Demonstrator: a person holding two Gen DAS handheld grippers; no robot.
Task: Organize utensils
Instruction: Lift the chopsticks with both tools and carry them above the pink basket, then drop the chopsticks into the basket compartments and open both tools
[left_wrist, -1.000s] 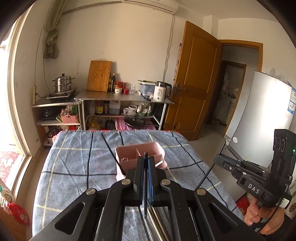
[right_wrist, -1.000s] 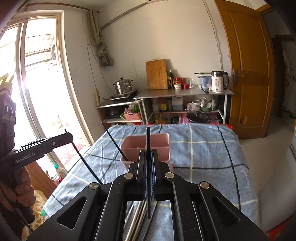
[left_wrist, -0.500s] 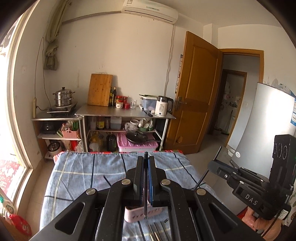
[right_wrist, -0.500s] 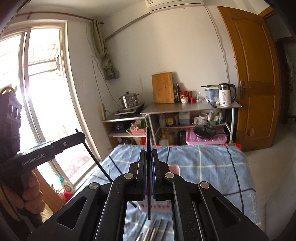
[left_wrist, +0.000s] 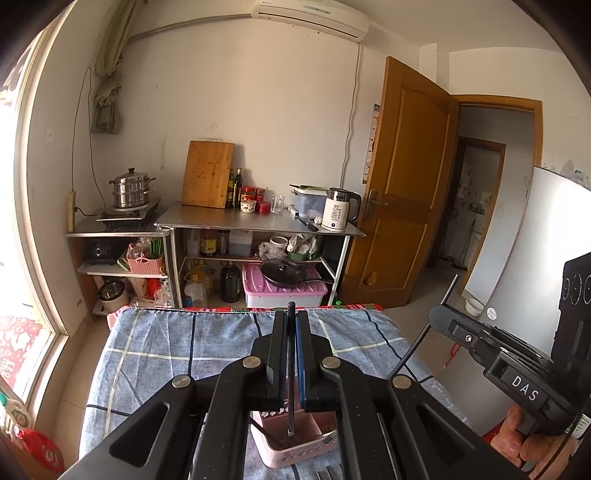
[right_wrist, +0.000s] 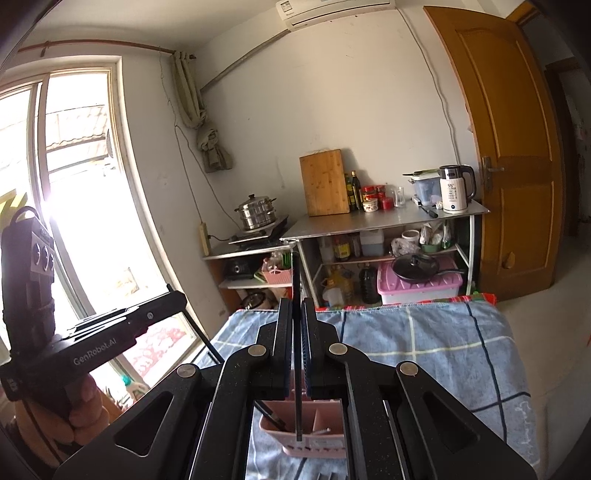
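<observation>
A pink divided utensil holder (left_wrist: 295, 448) stands on the blue plaid cloth, right below both grippers; it also shows in the right wrist view (right_wrist: 314, 432). My left gripper (left_wrist: 291, 325) is shut on a black chopstick (left_wrist: 291, 373) held upright, its lower tip inside the holder. My right gripper (right_wrist: 295, 314) is shut on another black chopstick (right_wrist: 296, 332), also upright with its lower end over the holder. The left gripper body shows in the right wrist view (right_wrist: 122, 332), the right gripper body in the left wrist view (left_wrist: 509, 373). Metal utensils (left_wrist: 328, 474) lie at the near edge.
The table with the plaid cloth (left_wrist: 166, 350) ends at its far edge before a steel shelf rack (left_wrist: 258, 221) with a kettle, cutting board and pots. A window (right_wrist: 55, 184) is on the left, a wooden door (left_wrist: 402, 184) on the right.
Both grippers have tilted upward and come over the pink holder, which has slid from mid-view to the bottom of both views. The chopsticks now point down into it.
</observation>
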